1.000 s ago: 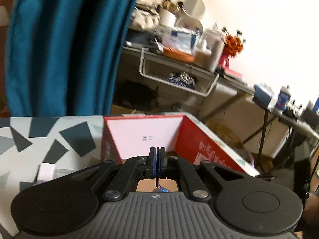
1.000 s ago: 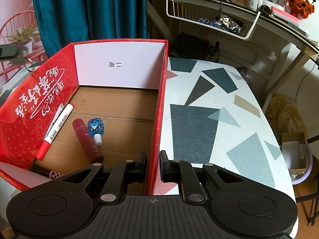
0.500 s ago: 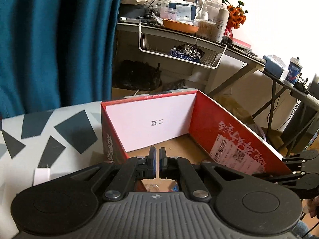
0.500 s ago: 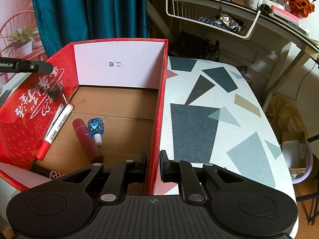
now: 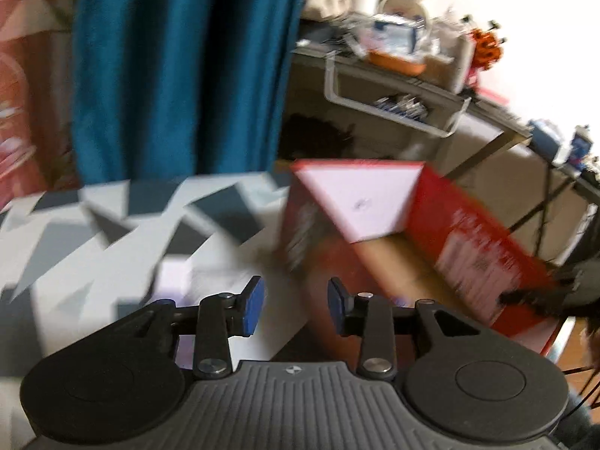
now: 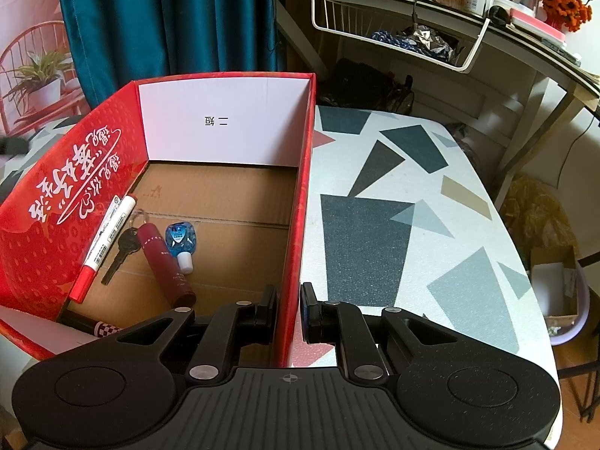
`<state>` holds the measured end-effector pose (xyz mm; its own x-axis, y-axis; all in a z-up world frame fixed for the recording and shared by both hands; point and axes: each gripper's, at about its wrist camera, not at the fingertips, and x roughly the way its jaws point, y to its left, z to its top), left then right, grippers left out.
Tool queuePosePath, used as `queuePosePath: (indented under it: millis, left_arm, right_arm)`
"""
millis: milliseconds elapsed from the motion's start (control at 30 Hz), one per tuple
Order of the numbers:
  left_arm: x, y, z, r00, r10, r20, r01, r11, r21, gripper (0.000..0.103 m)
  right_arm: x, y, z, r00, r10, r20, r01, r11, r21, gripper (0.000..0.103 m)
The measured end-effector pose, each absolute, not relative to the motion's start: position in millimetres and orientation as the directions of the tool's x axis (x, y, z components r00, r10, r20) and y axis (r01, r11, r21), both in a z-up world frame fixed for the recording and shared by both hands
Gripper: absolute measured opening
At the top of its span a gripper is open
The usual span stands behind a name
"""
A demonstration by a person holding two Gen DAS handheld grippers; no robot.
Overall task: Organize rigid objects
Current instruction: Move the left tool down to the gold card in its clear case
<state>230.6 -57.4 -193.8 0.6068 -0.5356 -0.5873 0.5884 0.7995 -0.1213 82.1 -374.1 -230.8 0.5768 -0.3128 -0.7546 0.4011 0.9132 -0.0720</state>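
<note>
Box (image 6: 225, 142): one key (image 6: 123, 249), one marker (image 6: 108, 236), two bottles (image 6: 165, 266).

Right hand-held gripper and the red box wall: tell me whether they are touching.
Touching. The right wrist view shows the right hand-held gripper straddling the near end of the red box wall, one pad inside and one outside, both pressed against the cardboard with no gap showing.

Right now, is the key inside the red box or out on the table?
Inside. The key lies flat on the red box floor, between the marker and the dark red tube.
</note>
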Motion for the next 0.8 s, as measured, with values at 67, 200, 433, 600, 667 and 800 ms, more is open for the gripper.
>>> queuePosePath:
  millis: [67, 200, 433, 600, 667, 800]
  left_arm:
    - [223.4, -41.1, -208.2, 0.601, -0.492, -0.630, 0.547, 0.828, -0.125, 0.040]
    - [210.9, -20.1, -235.0, 0.574, -0.404, -0.712, 0.459, 0.879, -0.129, 0.052]
    - [195.0, -20.0, -255.5, 0.523, -0.343, -0.780, 0.445, 0.891, -0.093, 0.075]
    - [189.0, -36.2, -265.7, 0.517, -0.282, -0.808, 0.466, 0.885, -0.011, 0.075]
    - [184.8, -38.4, -270.8, 0.516, -0.265, -0.814, 0.459, 0.888, 0.002, 0.075]
    - [182.6, -40.8, -273.7, 0.550, -0.244, -0.799, 0.449, 0.893, 0.036, 0.068]
  right_arm:
    - [82.7, -373.9, -230.5, 0.574, -0.314, -0.756, 0.399, 0.914, -0.077, 0.013]
    - [82.4, -373.8, -230.1, 0.575, -0.313, -0.756, 0.397, 0.915, -0.077, 0.013]
    - [84.7, -373.4, -228.8, 0.569, -0.315, -0.759, 0.388, 0.917, -0.089, 0.013]
    - [84.9, -373.5, -228.5, 0.568, -0.317, -0.760, 0.389, 0.917, -0.091, 0.013]
    - [85.0, -373.5, -228.8, 0.568, -0.316, -0.760, 0.389, 0.917, -0.091, 0.013]
    - [85.3, -373.5, -228.7, 0.568, -0.317, -0.760, 0.388, 0.917, -0.092, 0.013]
